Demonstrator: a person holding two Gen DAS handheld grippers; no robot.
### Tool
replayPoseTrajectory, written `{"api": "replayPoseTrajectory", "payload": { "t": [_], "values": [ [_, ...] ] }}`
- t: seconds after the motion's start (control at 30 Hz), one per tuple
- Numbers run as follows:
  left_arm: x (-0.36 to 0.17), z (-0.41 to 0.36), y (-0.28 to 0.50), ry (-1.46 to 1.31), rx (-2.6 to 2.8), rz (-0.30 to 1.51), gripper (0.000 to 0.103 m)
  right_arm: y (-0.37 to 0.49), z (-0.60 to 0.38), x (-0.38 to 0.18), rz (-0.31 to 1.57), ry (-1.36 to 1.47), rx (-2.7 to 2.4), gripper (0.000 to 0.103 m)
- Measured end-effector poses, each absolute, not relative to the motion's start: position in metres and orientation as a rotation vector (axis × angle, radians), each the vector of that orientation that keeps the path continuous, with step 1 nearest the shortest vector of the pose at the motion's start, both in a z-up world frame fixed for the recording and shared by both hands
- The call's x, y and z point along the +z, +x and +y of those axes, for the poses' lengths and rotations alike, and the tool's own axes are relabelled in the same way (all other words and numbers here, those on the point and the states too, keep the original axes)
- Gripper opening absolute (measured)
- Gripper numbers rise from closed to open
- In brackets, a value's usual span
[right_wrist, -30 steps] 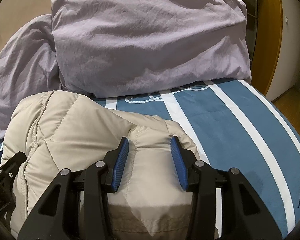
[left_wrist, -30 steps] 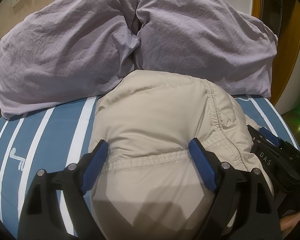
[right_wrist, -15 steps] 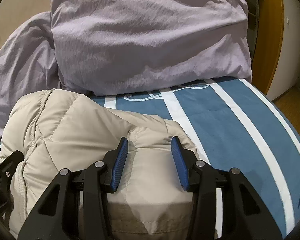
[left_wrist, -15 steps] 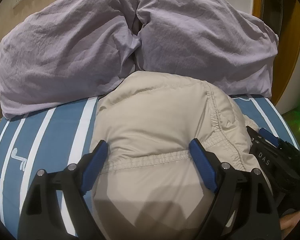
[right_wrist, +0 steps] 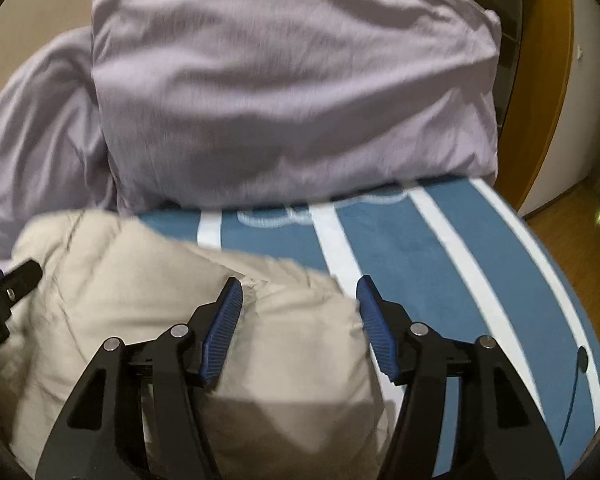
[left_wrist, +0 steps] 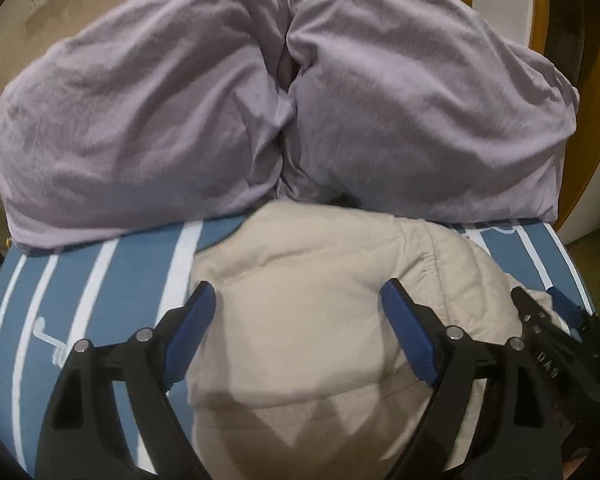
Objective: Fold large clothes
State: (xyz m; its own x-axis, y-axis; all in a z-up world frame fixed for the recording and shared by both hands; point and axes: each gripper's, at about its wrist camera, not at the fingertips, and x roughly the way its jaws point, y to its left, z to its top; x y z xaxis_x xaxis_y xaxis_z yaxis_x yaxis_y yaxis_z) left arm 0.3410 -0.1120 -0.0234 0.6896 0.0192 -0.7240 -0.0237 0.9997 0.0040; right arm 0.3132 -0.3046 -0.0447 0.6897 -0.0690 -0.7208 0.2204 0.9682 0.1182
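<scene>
Beige puffer jacket lay bundled on the bed, blue sheet w/ white stripes, far edge butting the two lilac pillows at the headboard end. Looked already folded down to a compact pad, prob. last fold done or nearly.

Left tool was wide open over the jacket's near half; blue pads stood either side of the puffy bulk, not pressing it, nothing gripped. Jaws had just been opening a bit more, jacket under and between them but free.

Right tool was also open, jaws had just been spreading off the right-hand lobe of the jacket; fabric sat between the pads, left pad close to a seam crease, right pad at the fabric's edge over the sheet. No pinch visible, so release, not grasp. Frame was blurred, contact at the left pad hard to call.

Why so: both tools side by side on the near edge, likely bc they'd laid the fold down and were letting go.

Edges/room: jacket's right edge ended just beside a white stripe, lots of bare sheet to the right up to the bed edge; left side also had open striped sheet. Far side blocked by pillows, no room to push forward. Down fill may spring back open once freed.
</scene>
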Motion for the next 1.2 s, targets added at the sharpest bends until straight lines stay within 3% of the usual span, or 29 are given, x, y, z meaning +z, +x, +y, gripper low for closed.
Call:
{"api": "replayPoseTrajectory", "payload": {
  "t": [0.4,1.2],
  "values": [
    [-0.039,-0.123,0.338,0.051,0.037,0.782,0.090,0.306,-0.310,-0.063,0.773,0.277,-0.201,0.069],
    [-0.058,-0.125,0.341,0.025,0.052,0.772,0.094,0.309,-0.300,-0.072,0.766,0.212,-0.257,0.069]
  ]
}}
